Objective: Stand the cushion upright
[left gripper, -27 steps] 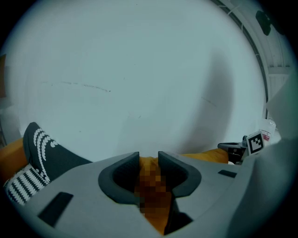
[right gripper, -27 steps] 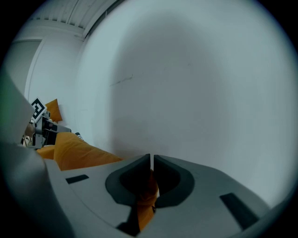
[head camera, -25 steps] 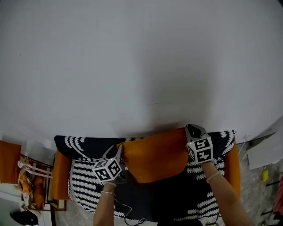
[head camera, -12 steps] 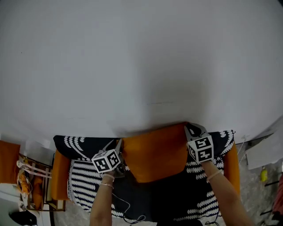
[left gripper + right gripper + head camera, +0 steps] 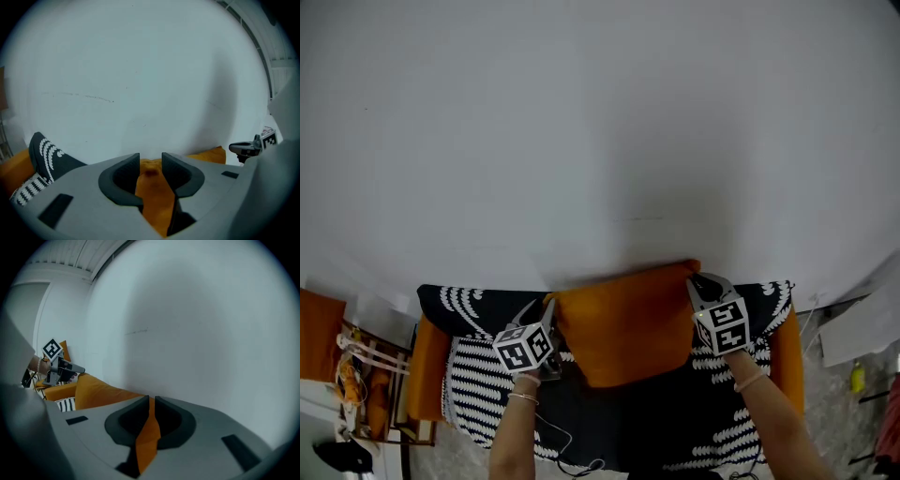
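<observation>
Fingers (image 5: 129,164) of the left gripper (image 5: 151,164) have just been spreading. They now stand clearly apart around the left top corner of the plump orange fabric cushion (image 5: 623,323), which sits loosely in the gap rather than being squeezed. Across from it, the right gripper (image 5: 152,401) has its jaws almost together, with the thin flattened edge of the cushion's right top corner pinched between them, though that grip has also been easing. Holding one upper corner on each side makes sense, since it lets the person keep the soft cushion from flopping sideways while it is tipped up. The cushion stands on its lower edge on the black-and-white patterned seat (image 5: 483,380), and its top edge leans back against the plain white wall (image 5: 600,141), which probably serves as its prop. I judge the standing step nearly done, with the loosening jaws suggesting a test of whether the cushion rests on its own.
</observation>
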